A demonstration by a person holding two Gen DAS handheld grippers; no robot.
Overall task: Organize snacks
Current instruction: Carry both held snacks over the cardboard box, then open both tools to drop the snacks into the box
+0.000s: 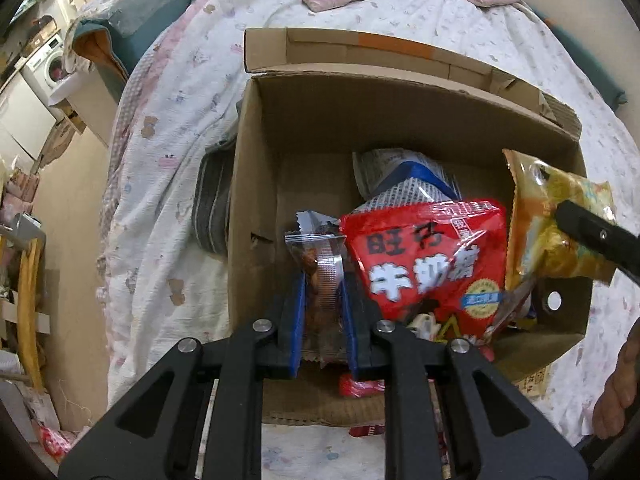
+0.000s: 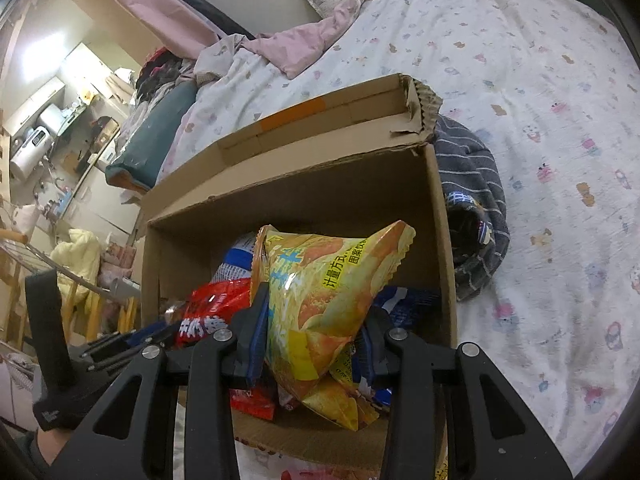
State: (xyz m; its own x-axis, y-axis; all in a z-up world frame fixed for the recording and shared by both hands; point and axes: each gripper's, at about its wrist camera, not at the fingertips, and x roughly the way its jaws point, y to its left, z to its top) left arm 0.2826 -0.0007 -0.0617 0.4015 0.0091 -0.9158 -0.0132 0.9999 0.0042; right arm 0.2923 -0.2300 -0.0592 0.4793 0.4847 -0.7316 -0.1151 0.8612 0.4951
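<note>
Black linkage arms of the left gripper (image 1: 322, 280) are filling the near edge of its own view, reaching forward over the near wall of the box (image 1: 256, 184). Its blue-padded fingers (image 1: 297, 320) are pinching a clear packet (image 1: 320, 268) of something brown, holding it upright just inside the box's near left corner. Right beside that packet, a red bag (image 1: 428, 264) is leaning inside the box, with a blue-and-white bag (image 1: 404, 180) lying behind it toward the far wall.

From the right wrist camera, the right gripper (image 2: 312, 320) is pointing forward and slightly down over the same box (image 2: 440, 240), its fingers (image 2: 256, 320) pressing in on both sides of a yellow bag (image 2: 320, 300), which is standing up above the other snacks near the box's right wall. In the left view this yellow bag (image 1: 556, 232) is showing at the right, with one black finger (image 1: 592, 236) of the right gripper lying across it. The person's right hand (image 1: 616, 384) is just showing at the right edge.

Beneath the box, a patterned white bedsheet (image 2: 540, 140) is spreading out, and a striped grey cloth (image 2: 476, 208) is lying against the box's outer wall. A pink quilt (image 2: 304, 44) is lying bunched at the far end of the bed.
</note>
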